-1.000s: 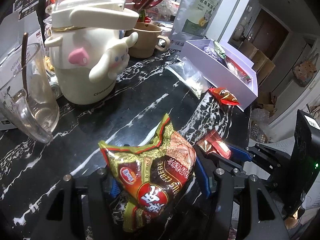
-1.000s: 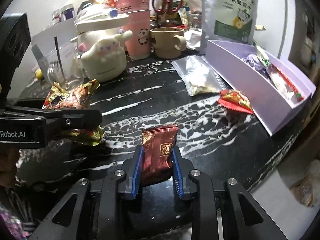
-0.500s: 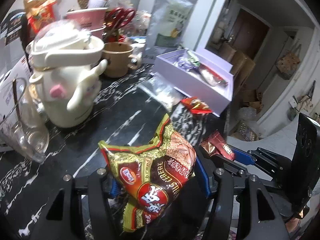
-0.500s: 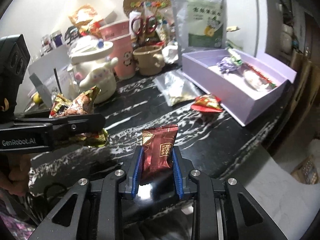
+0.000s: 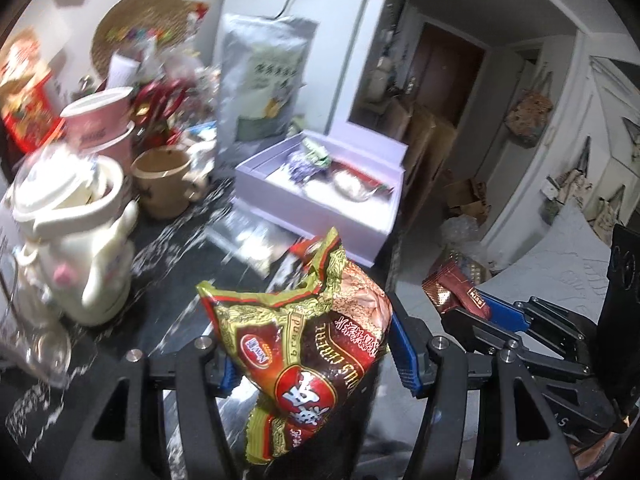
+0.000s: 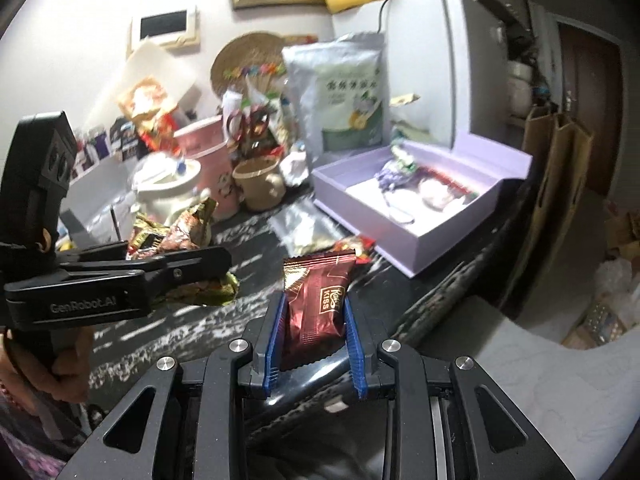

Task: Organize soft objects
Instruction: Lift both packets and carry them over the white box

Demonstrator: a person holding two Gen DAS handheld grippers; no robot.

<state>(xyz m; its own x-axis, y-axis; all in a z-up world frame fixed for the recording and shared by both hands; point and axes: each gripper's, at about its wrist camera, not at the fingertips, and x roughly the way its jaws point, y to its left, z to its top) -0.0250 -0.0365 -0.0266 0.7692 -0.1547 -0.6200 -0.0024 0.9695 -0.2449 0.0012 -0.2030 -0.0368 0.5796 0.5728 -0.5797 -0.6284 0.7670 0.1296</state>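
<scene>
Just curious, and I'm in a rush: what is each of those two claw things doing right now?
Left gripper: closed on the green and red snack bag.
Right gripper: closed on the small dark red candy packet.

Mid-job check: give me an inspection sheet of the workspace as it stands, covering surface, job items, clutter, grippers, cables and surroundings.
Surface: black marbled countertop, crowded at the back.
Job's things: green-and-red snack bag and dark red Kiss packet, both held above the counter; open lilac box already holds packets; red wrapper and clear bag lie beside it.
Clutter: white character pot, tan mug, pink cup, silver pouch.
Grippers: left gripper shut on the snack bag; right gripper shut on the Kiss packet.
Cables: one cord over the white fridge.
Surroundings: cardboard on the floor, dark door.
</scene>
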